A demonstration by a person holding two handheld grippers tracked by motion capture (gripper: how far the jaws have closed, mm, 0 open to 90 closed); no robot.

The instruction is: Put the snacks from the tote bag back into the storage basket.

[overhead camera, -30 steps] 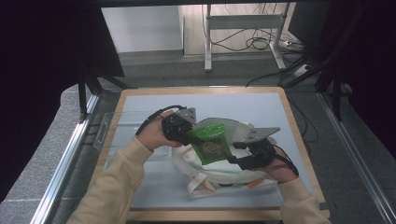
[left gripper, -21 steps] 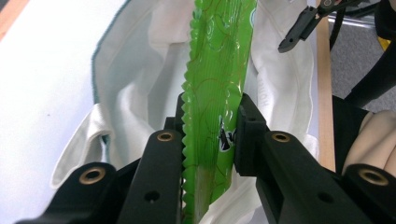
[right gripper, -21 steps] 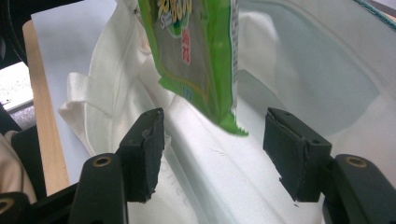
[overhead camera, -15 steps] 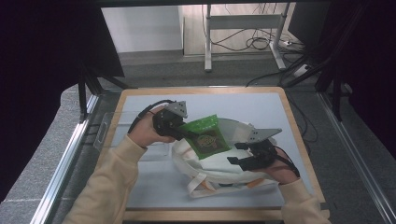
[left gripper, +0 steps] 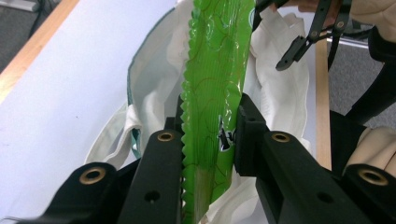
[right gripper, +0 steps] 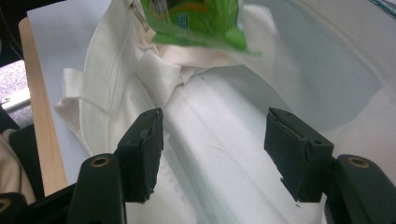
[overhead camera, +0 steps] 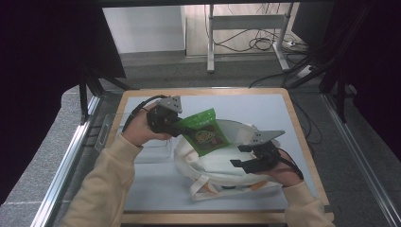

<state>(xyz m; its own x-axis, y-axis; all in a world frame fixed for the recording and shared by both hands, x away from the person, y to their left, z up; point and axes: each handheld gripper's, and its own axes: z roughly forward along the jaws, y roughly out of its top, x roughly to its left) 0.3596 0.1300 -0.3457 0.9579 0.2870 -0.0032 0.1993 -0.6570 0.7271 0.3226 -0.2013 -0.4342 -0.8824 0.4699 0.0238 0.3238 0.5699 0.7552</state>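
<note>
A green snack pouch (overhead camera: 205,133) hangs tilted over the open mouth of a white cloth tote bag (overhead camera: 222,166) that lies on the table. My left gripper (overhead camera: 185,128) is shut on the pouch's crimped edge, and the left gripper view shows the pouch (left gripper: 215,70) pinched between both pads. My right gripper (overhead camera: 239,157) hovers over the bag's right side, open, with nothing between its pads. In the right gripper view (right gripper: 212,135) the bag's cloth (right gripper: 224,158) lies below and the pouch (right gripper: 196,18) hangs at the top.
The bag rests on a pale blue mat (overhead camera: 257,106) on a wood-edged table. A clear plastic box (overhead camera: 153,150) sits left of the bag, under my left forearm. The bag's handles (overhead camera: 203,189) trail toward the near edge. Cables and a metal stand lie on the floor beyond.
My left gripper has carried the green pouch up and to the left, away from the bag's middle. The right gripper has stayed in place over the bag.
</note>
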